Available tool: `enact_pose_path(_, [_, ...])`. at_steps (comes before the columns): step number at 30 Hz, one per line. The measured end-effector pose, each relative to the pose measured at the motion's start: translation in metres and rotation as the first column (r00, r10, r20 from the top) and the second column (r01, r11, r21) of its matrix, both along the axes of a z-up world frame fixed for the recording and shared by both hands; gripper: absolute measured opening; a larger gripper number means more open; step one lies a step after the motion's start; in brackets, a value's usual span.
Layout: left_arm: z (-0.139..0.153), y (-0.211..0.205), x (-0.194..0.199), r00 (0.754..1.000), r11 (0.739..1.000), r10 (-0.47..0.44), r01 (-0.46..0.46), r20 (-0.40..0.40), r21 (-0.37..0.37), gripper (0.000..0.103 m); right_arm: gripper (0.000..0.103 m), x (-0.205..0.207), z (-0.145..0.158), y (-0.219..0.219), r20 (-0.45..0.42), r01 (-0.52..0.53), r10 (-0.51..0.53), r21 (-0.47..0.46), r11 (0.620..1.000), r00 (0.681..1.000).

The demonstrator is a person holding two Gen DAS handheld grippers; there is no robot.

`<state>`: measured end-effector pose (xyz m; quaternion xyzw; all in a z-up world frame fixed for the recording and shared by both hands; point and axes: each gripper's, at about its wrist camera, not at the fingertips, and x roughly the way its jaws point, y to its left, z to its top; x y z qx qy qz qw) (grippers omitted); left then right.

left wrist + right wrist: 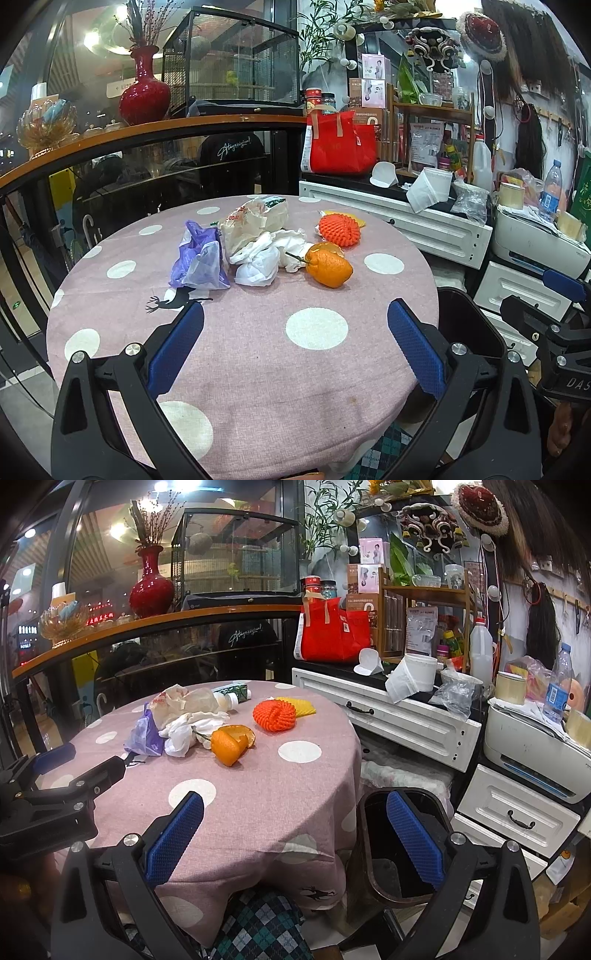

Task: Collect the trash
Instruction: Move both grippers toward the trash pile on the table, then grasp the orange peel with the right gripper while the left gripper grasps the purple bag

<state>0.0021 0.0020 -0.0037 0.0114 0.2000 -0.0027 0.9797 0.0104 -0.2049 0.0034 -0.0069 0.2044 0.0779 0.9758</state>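
Polka-dot table (258, 350), one orange (328, 267), one purple bag (201, 258), both grippers (295, 325) (295, 819) spread, empty.

Small shop: glass counter (155, 173), hanging wigs (530, 147), cluttered product shelf (432, 110).

Indoor light, moderately bright, warm ceiling lamps (96, 37) upper left, reflected as glare spots in glass partition (155, 162); second lamp cluster (177, 485) at top of right wrist view; red vase (143, 88) carries sharp highlights; counter (258, 350) evenly lit, shadows soft and short under crumpled white paper (258, 264); strong fisheye bending, black vignette in corners, straight edges curve near rim; centre sharp, periphery slightly soft; colours saturated, mild noise in dark glass areas
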Motion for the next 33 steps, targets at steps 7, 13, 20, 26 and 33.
enact_pose_path(7, [-0.001,0.001,0.001,1.0,1.0,0.001,0.0,-0.01,0.002,0.098,0.097,0.002,-0.005,-0.002,-0.01,0.0,0.0,0.003,1.0,1.0])
enact_pose_path(13, [-0.011,0.003,0.011,0.996,1.0,0.0,0.0,-0.084,0.004,0.098,0.097,0.011,-0.015,-0.001,-0.06,-0.01,0.01,-0.008,1.0,0.998])
enact_pose_path(20, [-0.03,0.027,0.038,0.979,0.998,-0.004,-0.008,-0.202,-0.058,0.098,0.097,0.05,-0.032,0.007,-0.228,-0.086,0.077,-0.03,0.996,0.971])
enact_pose_path(26, [-0.038,0.052,0.052,0.972,0.993,0.022,-0.048,-0.233,-0.107,0.098,0.097,0.088,-0.037,0.028,-0.305,-0.19,0.165,-0.053,0.98,0.938])
enact_pose_path(33, [-0.043,0.087,0.097,0.943,0.986,-0.01,-0.047,-0.334,-0.162,0.098,0.097,0.146,-0.042,0.054,-0.394,-0.308,0.263,-0.054,0.95,0.881])
